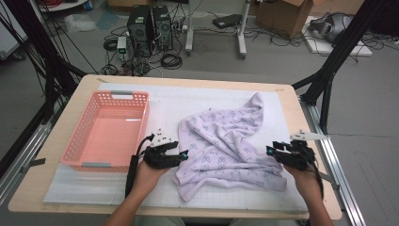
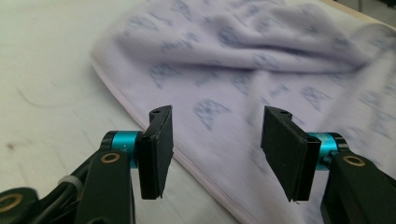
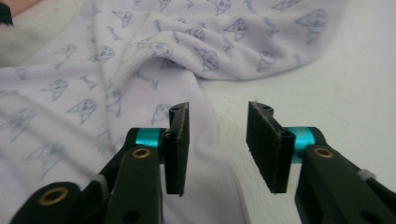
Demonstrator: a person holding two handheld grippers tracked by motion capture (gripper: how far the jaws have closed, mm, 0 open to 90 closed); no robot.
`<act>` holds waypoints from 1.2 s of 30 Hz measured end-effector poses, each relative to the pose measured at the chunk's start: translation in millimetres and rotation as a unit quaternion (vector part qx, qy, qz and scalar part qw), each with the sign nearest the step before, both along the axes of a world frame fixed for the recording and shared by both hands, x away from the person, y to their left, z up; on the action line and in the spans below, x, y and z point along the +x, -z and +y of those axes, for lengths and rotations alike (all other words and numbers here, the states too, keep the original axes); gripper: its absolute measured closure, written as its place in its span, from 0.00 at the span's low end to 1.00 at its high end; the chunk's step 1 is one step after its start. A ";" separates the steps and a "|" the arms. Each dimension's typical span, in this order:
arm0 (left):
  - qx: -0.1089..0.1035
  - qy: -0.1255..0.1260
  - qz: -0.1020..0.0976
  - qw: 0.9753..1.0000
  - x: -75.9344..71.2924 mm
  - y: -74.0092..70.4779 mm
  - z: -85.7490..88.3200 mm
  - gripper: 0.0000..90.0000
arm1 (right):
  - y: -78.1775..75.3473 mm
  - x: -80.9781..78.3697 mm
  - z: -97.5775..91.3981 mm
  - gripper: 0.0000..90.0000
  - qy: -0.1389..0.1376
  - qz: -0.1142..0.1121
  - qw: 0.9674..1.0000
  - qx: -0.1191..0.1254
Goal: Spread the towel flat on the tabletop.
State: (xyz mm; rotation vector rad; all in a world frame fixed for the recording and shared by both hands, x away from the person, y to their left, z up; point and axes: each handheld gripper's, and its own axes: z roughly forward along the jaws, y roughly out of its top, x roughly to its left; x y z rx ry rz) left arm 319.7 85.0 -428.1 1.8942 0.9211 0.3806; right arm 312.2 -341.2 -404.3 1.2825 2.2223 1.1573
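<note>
On the left stands the pink basket [image 1: 107,129], apart from my work; my left gripper [image 1: 184,154] hovers at the cloth's left edge, jaws parted, nothing between them; the lilac printed cloth [image 1: 226,141] lies rumpled mid-table on the white mat [image 1: 164,101]; I judge it light, limp, prone to sag and slide, so I'd pinch the hemmed edge [image 2: 187,161]; my right gripper [image 1: 269,150] waits likewise released at the right edge.

light: bright, even, soft shadows | blur: cloth [image 2: 261,60] smeared in left gripper view
</note>
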 end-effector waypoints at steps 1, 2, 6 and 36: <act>-0.002 -0.002 -0.002 1.000 4.0 0.0 -0.8 0.49 | 5.6 8.7 8.1 0.68 -0.001 0.008 1.000 -0.009; -0.005 -0.007 -0.004 1.000 7.2 0.1 -2.2 0.49 | 11.6 17.4 15.8 0.68 -0.006 0.017 1.000 -0.015; -0.018 -0.017 -0.009 1.000 15.3 4.1 -3.3 0.51 | 29.3 40.8 46.6 0.67 -0.026 0.024 0.999 -0.035; 0.031 0.033 0.047 0.998 48.5 23.0 -54.7 0.52 | 5.3 7.8 -19.6 0.65 0.062 -0.003 0.998 -0.029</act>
